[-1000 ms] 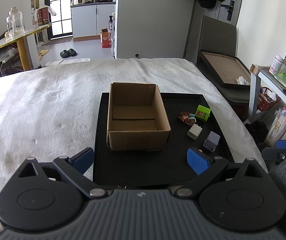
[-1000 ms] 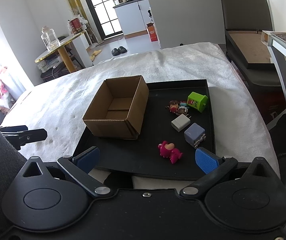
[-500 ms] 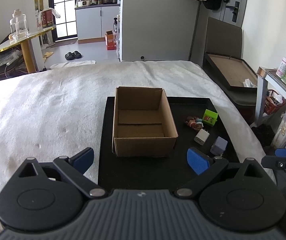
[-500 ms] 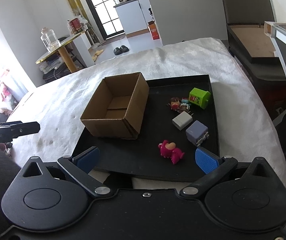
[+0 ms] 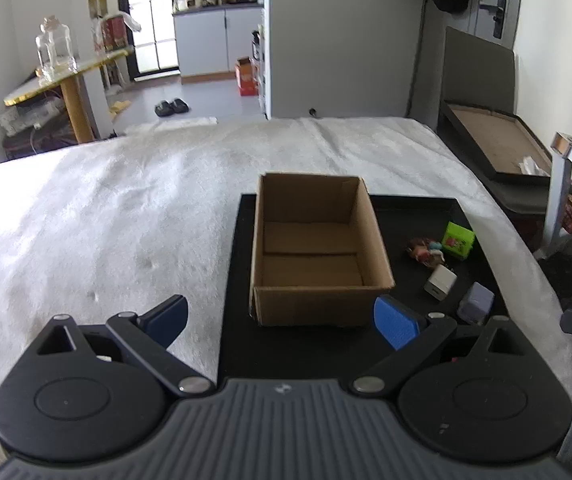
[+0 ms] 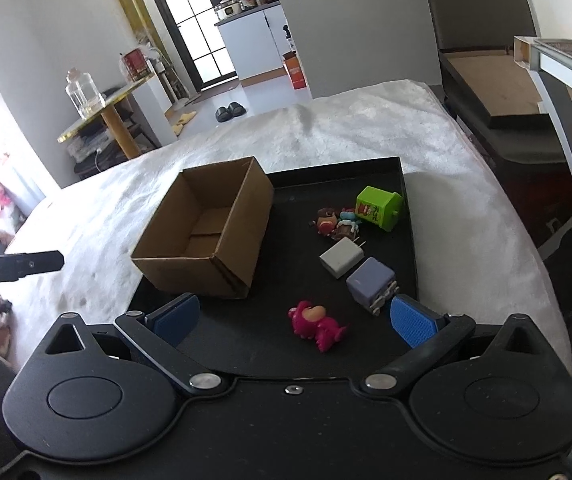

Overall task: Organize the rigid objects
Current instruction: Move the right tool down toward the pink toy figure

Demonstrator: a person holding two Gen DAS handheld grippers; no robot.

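An empty cardboard box (image 5: pixel 314 252) (image 6: pixel 209 228) stands on the left part of a black tray (image 5: pixel 237 272) (image 6: pixel 269 336). To its right lie a green cube (image 6: pixel 378 208) (image 5: pixel 458 240), a small brown figure cluster (image 6: pixel 336 222) (image 5: pixel 426 250), a white charger (image 6: pixel 342 258) (image 5: pixel 440 283), a lilac block (image 6: pixel 372 285) (image 5: pixel 476 308) and a pink toy (image 6: pixel 318 325). My left gripper (image 5: pixel 281 318) hangs open before the box. My right gripper (image 6: pixel 292 320) is open, the pink toy between its fingers, not touched.
The tray rests on a bed with a white blanket (image 5: pixel 105 220). A dark chair with a flat cardboard sheet (image 6: pixel 490 80) and a shelf (image 6: pixel 558 64) stand to the right. A round gold-rimmed table with a glass jar (image 5: pixel 55 56) stands far left.
Both grippers have shifted left and slightly back from the tray, so box and toys sit farther right in view. Jaws stay open; nothing was picked up.
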